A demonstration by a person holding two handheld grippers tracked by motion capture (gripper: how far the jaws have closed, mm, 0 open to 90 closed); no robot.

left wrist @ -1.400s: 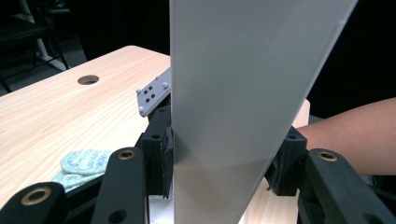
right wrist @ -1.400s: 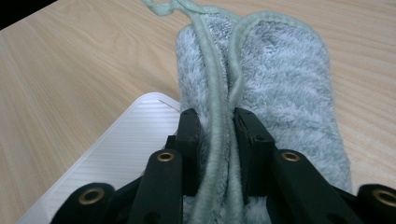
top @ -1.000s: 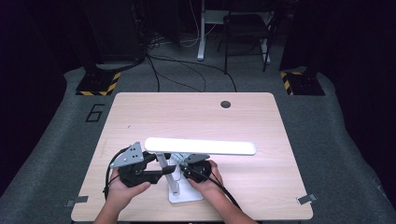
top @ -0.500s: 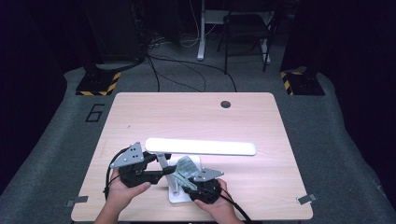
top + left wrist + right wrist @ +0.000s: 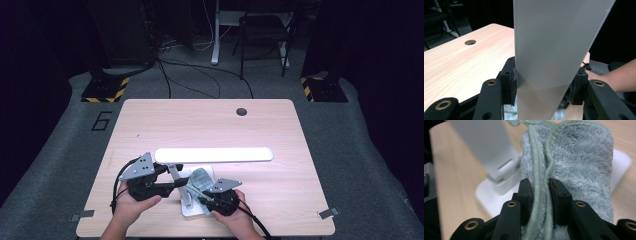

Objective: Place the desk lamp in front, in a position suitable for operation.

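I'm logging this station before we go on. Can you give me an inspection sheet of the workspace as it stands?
Surface: light wooden table, round hole near the far edge.
Job's things: white desk lamp with a long bar head on a flat white base; pale green cloth lying on the base beside the lamp's stem.
Clutter: nothing seen.
Grippers: left gripper shut on the lamp's flat arm; right gripper has just been closing, pads pinching the cloth's hemmed edge.
Cables: black cables trail from both grippers; more on the floor behind.
Surroundings: grey carpet, chair, striped floor stands.
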